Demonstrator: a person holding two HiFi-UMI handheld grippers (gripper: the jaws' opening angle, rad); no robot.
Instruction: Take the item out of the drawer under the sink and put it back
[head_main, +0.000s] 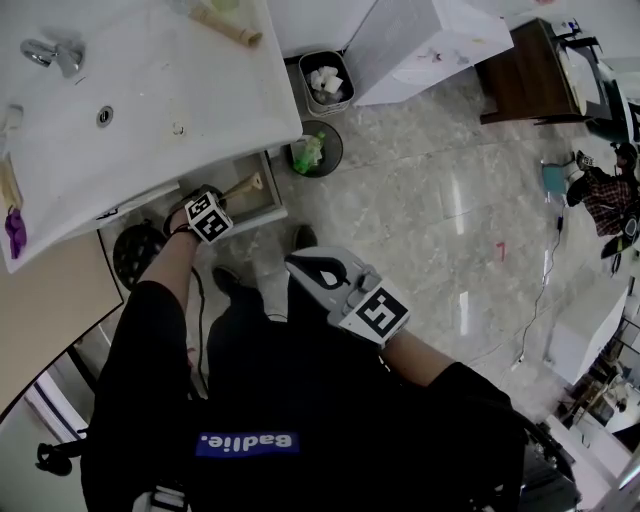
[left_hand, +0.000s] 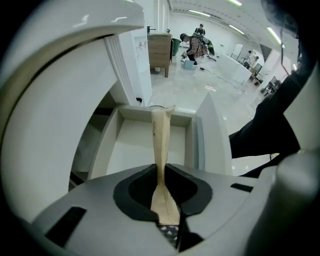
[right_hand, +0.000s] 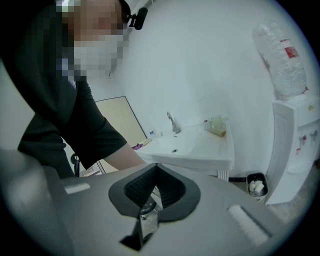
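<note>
A long pale wooden item (left_hand: 161, 145), flared at its far end, stands out of my left gripper (left_hand: 163, 175), whose jaws are shut on its near end. It hangs over the white drawer (left_hand: 111, 145), which is pulled out from under the sink. In the head view the left gripper (head_main: 232, 196) reaches under the sink's (head_main: 150, 120) front edge, with the wooden item (head_main: 247, 185) above the drawer (head_main: 272, 198). My right gripper (head_main: 305, 266) is held back near the person's body. Its jaws (right_hand: 155, 169) are shut with nothing between them.
Two bins stand on the floor beside the sink: a square one (head_main: 327, 82) with white scraps and a round one (head_main: 316, 150) with green waste. A white water dispenser (head_main: 420, 45) and a brown cabinet (head_main: 525, 75) stand further right. The person's shoes are below the drawer.
</note>
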